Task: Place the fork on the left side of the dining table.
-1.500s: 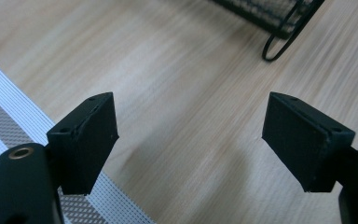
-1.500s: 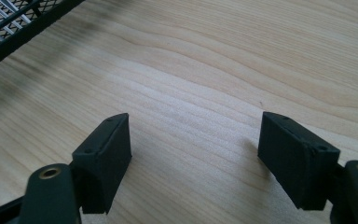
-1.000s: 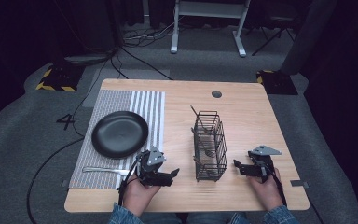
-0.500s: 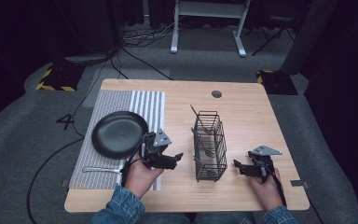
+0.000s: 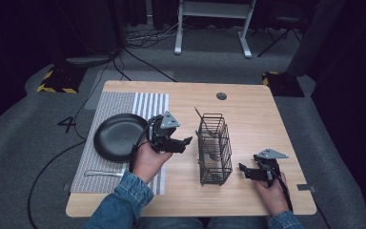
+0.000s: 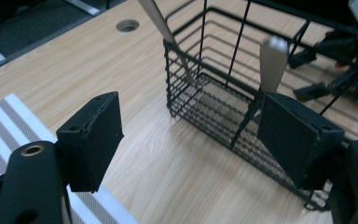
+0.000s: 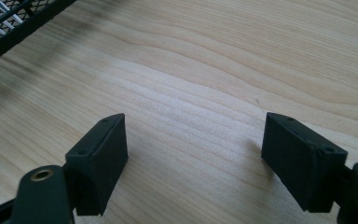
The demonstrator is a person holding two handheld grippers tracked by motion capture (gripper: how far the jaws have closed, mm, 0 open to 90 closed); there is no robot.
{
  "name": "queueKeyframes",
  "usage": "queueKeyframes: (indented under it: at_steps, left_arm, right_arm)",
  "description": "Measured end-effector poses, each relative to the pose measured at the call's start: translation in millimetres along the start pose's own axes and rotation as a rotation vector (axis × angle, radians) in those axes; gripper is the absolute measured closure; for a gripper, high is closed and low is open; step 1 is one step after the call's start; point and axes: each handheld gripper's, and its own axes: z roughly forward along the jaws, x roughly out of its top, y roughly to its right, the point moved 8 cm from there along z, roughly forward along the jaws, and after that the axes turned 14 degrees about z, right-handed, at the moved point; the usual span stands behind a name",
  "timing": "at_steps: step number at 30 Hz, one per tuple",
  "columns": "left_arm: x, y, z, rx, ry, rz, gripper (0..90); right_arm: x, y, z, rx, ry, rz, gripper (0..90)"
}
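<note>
A black wire basket [image 5: 214, 148] stands upright in the middle of the wooden table [image 5: 248, 112]. In it a thin metal handle [image 5: 199, 116] leans out at the far left corner, and a spoon [image 5: 213, 153] lies lower inside. My left gripper [image 5: 183, 143] hovers just left of the basket, open and holding nothing. In the left gripper view its gripper [image 6: 191, 135] points at the basket [image 6: 223, 93], with the thin handle [image 6: 161, 23] and a flat spoon handle [image 6: 272, 56] ahead. My right gripper [image 5: 245, 171] rests open, right of the basket's near end. In the right gripper view that gripper [image 7: 196, 154] faces bare wood.
A black round pan [image 5: 119, 137] sits on a striped mat [image 5: 124, 102] at the left. A metal utensil [image 5: 102, 173] lies on the mat's near part. A cable hole [image 5: 221, 96] is at the table's far side. The basket's corner [image 7: 14, 18] edges into the right gripper view.
My left gripper has risen from the table's near edge and moved away from the person and right, up to the basket's left side. The right gripper has stayed put.
</note>
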Motion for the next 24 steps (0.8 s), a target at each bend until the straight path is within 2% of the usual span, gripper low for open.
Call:
queueKeyframes:
  at_steps: [4,8,10,14,19,24]
  left_arm:
    - [10.9,-6.2,2.4,-0.008,0.017,-0.002,22.3]
    - [20.1,-13.8,4.8,-0.019,0.033,-0.025,22.8]
    - [27.7,-19.0,4.9,-0.005,0.038,-0.018,23.4]
    - [33.1,-24.7,7.2,-0.002,0.039,-0.011,23.9]
    - [38.8,-37.0,12.0,-0.002,0.047,-0.041,25.0]
    - [45.3,-39.9,18.4,-0.006,0.048,-0.034,26.7]
  right_arm:
    - [0.0,0.0,0.0,0.000,0.000,0.000,22.7]
    - [0.0,0.0,0.0,0.000,0.000,0.000,22.7]
    - [0.0,0.0,0.0,0.000,0.000,0.000,22.7]
    - [0.0,0.0,0.0,0.000,0.000,0.000,22.6]
    - [0.0,0.0,0.0,0.000,0.000,0.000,22.7]
    - [0.0,0.0,0.0,0.000,0.000,0.000,22.7]
